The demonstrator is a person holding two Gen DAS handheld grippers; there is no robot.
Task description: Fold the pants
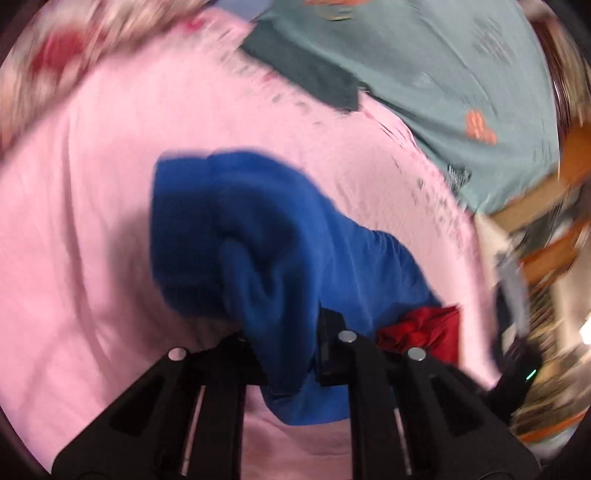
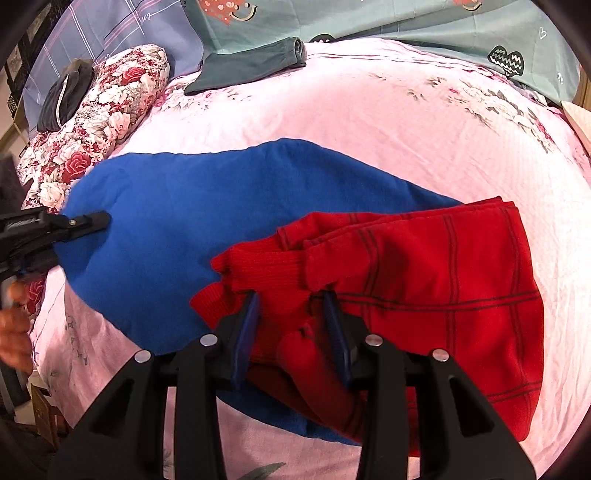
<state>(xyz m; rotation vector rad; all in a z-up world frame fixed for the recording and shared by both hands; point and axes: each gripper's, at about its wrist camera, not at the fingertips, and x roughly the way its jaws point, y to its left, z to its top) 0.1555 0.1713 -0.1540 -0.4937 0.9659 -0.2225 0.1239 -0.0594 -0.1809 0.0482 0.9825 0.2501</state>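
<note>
The pants have a blue part [image 2: 184, 221] and a red checked part [image 2: 443, 280] and lie on a pink bedsheet [image 2: 369, 122]. My right gripper [image 2: 291, 306] is shut on the red ribbed cuffs at the near edge. My left gripper [image 2: 88, 221] enters from the left and is shut on the blue end. In the blurred left wrist view the blue fabric [image 1: 258, 240] is bunched and passes between the fingers of my left gripper [image 1: 284, 332]. A bit of the red part [image 1: 424, 332] shows to the right.
A floral bolster pillow [image 2: 96, 122] lies at the left with a dark bag [image 2: 66, 92] behind it. A folded dark green garment [image 2: 251, 62] lies at the far edge. A teal patterned quilt [image 2: 406, 18] lies beyond. Wooden furniture [image 1: 546, 221] stands beside the bed.
</note>
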